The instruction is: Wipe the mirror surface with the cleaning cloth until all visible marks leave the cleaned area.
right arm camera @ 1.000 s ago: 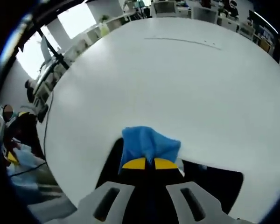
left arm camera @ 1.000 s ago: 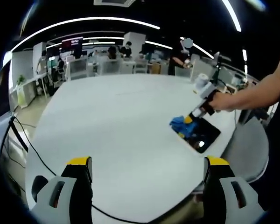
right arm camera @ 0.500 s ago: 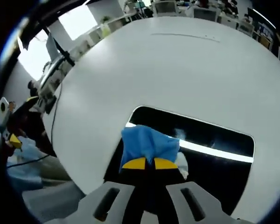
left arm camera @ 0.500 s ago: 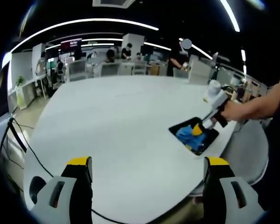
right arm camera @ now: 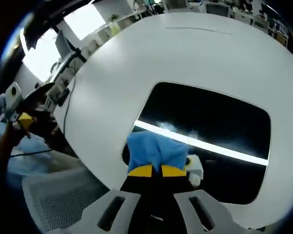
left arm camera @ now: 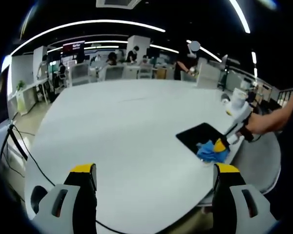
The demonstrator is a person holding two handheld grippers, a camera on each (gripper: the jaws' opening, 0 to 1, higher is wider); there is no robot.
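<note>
A dark rectangular mirror [right arm camera: 210,131] lies flat on the round white table [right arm camera: 136,63], reflecting a bright ceiling light strip. My right gripper [right arm camera: 154,170] is shut on a blue cleaning cloth [right arm camera: 154,151], which presses on the mirror's near edge. In the left gripper view the mirror [left arm camera: 198,136] lies at the table's right side, with the cloth [left arm camera: 210,151] at its near corner under the right gripper [left arm camera: 220,144], held by a person's hand. My left gripper [left arm camera: 154,170] stands open above the table's near edge, far from the mirror, with nothing between its fingers.
The white table [left arm camera: 122,126] is broad and bare apart from the mirror. A black cable [left arm camera: 24,151] hangs off its left edge. A mesh chair [right arm camera: 63,200] stands below the near edge. Office desks and people sit at the far back.
The right gripper has dragged the cloth across the mirror from its far end to its near edge. More of the dark mirror surface now lies ahead of the cloth. The left gripper is still.
</note>
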